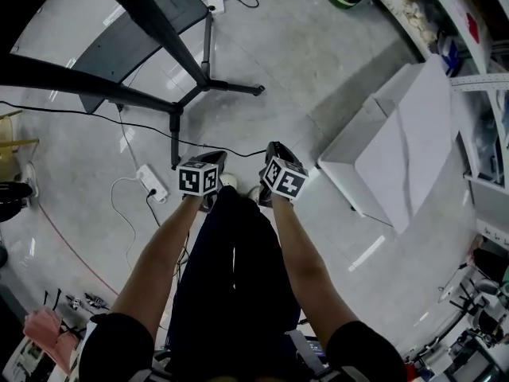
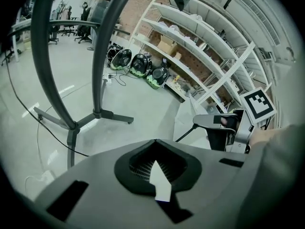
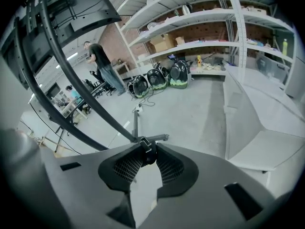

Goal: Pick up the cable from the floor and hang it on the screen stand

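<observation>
A thin black cable [image 1: 119, 122] runs across the grey floor from the left and rises to both grippers, which I hold side by side in front of me. My left gripper [image 1: 213, 159] has its jaws closed tip to tip [image 2: 155, 141]. The cable [image 2: 28, 113] comes in from both sides and vanishes behind them. My right gripper [image 1: 274, 151] is shut on a dark cable end with a metal part [image 3: 145, 149]. The black screen stand [image 1: 176, 110], with its screen [image 1: 135, 30], stands just beyond the grippers, and its curved legs [image 3: 86, 104] show up close.
A white power strip [image 1: 153, 183] lies on the floor left of my left gripper. A white box-like table [image 1: 398, 150] stands to the right. Loaded shelves [image 3: 190, 37] and several round dark packs [image 3: 162, 78] line the far wall. A person [image 3: 102, 66] stands in the distance.
</observation>
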Demonstrator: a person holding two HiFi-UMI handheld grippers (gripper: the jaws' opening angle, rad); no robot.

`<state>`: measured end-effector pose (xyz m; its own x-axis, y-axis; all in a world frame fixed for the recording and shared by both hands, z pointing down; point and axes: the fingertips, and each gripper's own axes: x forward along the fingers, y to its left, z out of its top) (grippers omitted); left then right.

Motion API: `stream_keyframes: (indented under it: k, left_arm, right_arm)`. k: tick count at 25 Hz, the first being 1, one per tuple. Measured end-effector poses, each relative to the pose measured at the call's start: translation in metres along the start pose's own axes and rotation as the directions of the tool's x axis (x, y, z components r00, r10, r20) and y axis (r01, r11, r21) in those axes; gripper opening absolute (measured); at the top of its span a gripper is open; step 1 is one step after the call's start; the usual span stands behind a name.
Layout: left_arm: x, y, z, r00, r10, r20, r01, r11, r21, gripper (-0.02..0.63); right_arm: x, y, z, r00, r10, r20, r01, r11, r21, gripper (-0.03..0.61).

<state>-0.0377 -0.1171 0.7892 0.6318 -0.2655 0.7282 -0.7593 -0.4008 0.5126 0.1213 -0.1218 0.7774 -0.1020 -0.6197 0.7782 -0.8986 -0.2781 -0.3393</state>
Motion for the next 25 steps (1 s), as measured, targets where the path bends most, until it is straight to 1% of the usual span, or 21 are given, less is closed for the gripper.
stream_keyframes:
  k: [2, 6, 9, 13, 16, 20, 23, 25]
  left_arm:
    - [-0.010, -0.011, 0.010, 1.000, -0.004, 0.018, 0.004, 1.000, 0.014, 0.006]
    - [-0.027, -0.032, 0.030, 0.999, -0.027, 0.039, 0.024, 0.997, 0.079, 0.006]
    - [-0.040, -0.051, 0.042, 0.998, -0.042, 0.054, 0.036, 0.993, 0.112, 0.006]
    - [-0.064, -0.075, 0.066, 0.995, -0.063, 0.082, 0.053, 0.991, 0.120, 0.006]
    - [-0.082, -0.090, 0.074, 0.994, -0.071, 0.089, 0.059, 0.990, 0.129, 0.006]
    - [-0.102, -0.104, 0.090, 0.991, -0.066, 0.117, 0.047, 0.986, 0.160, 0.006]
    - [-0.118, -0.116, 0.104, 0.986, -0.076, 0.150, 0.048, 0.982, 0.183, 0.006]
    - [-0.130, -0.124, 0.112, 0.981, -0.087, 0.174, 0.055, 0.982, 0.180, 0.006]
  right_arm:
    - [-0.012, 0.006, 0.010, 1.000, 0.008, 0.012, -0.008, 1.000, -0.002, 0.104]
    - [-0.032, 0.022, 0.028, 0.999, 0.036, 0.038, -0.035, 0.999, -0.025, 0.104]
    - [-0.051, 0.032, 0.039, 0.996, 0.063, 0.062, -0.061, 0.998, -0.027, 0.104]
    - [-0.077, 0.054, 0.065, 0.988, 0.134, 0.076, -0.134, 0.991, -0.011, 0.104]
    - [-0.100, 0.061, 0.081, 0.984, 0.152, 0.096, -0.150, 0.988, -0.032, 0.104]
    - [-0.130, 0.068, 0.106, 0.970, 0.181, 0.162, -0.176, 0.983, -0.043, 0.104]
    - [-0.151, 0.074, 0.119, 0.963, 0.192, 0.191, -0.175, 0.980, -0.099, 0.103]
    - [-0.166, 0.086, 0.128, 0.953, 0.217, 0.211, -0.192, 0.972, -0.137, 0.104]
